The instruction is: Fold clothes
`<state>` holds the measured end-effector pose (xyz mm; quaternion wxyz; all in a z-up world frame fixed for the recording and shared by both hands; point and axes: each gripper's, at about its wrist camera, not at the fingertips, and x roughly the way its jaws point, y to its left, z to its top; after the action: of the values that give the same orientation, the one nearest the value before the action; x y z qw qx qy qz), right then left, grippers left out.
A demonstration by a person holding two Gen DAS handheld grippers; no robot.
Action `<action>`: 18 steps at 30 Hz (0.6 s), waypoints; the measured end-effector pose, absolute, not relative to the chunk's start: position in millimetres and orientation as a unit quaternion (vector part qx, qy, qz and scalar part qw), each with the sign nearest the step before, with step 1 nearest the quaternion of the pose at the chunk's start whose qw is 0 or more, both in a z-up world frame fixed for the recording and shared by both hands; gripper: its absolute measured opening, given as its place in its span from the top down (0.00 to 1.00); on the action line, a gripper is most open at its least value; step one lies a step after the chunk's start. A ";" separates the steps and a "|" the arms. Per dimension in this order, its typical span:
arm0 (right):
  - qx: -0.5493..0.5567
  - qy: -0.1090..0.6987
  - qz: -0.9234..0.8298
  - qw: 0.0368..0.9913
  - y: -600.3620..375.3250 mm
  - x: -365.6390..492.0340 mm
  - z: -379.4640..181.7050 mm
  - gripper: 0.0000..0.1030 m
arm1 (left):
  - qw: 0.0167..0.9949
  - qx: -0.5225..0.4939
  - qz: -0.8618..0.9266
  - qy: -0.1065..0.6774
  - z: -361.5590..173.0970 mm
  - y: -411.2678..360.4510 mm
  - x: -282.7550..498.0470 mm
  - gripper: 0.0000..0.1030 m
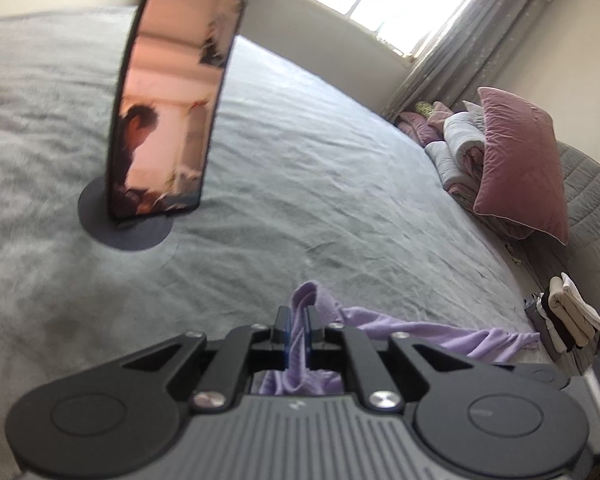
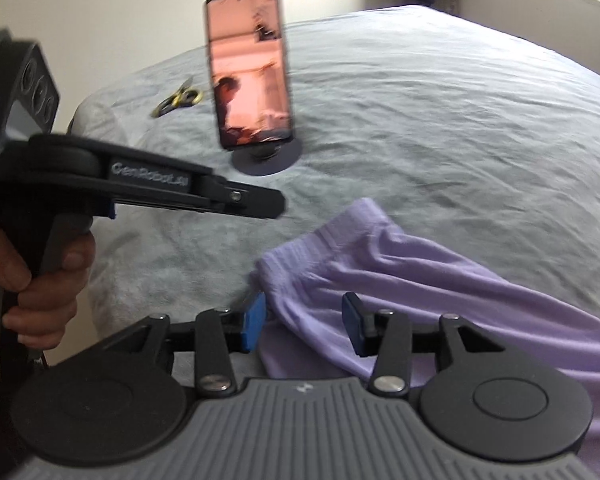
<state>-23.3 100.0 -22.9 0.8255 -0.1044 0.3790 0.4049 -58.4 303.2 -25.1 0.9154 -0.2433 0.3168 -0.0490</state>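
Note:
A lilac garment (image 2: 400, 272) lies spread on the grey bedspread (image 2: 440, 100), its ribbed waistband towards me. My right gripper (image 2: 304, 326) is open over the waistband's near corner. Cloth lies between its blue pads (image 2: 254, 326), which do not press on it. My left gripper (image 2: 278, 204), held by a hand (image 2: 40, 280), hovers to the left above the bed, and no cloth hangs from its tip. In the left wrist view its fingers (image 1: 298, 328) stand almost together, with the lilac garment (image 1: 440, 330) showing through the slit and trailing off to the right.
A phone on a round stand (image 2: 248, 68) is upright mid-bed, with scissors (image 2: 178, 100) beyond it. A pink pillow (image 1: 520, 160) and rolled bedding sit at the bed's right end. A stack of folded clothes (image 1: 572, 312) lies near the right edge.

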 end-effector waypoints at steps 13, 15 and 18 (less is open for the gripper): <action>-0.040 0.400 0.289 0.869 -23.3 -1.8 -19.2 0.55 | 0.933 -0.135 -0.144 0.302 -16.0 227.2 -49.7 0.70; -0.027 0.403 0.268 0.875 -43.3 1.3 -19.1 0.55 | 0.931 -0.116 -0.167 0.303 -16.2 212.6 -47.5 0.70; -0.003 0.408 0.241 0.881 -70.6 7.5 -21.3 0.55 | 0.927 -0.088 -0.204 0.303 -17.1 188.5 -45.8 0.69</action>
<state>7.5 -70.6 -21.3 0.8806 -0.0030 0.4079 0.2413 -45.8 188.5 -17.1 0.9266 -0.0879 0.3034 -0.2041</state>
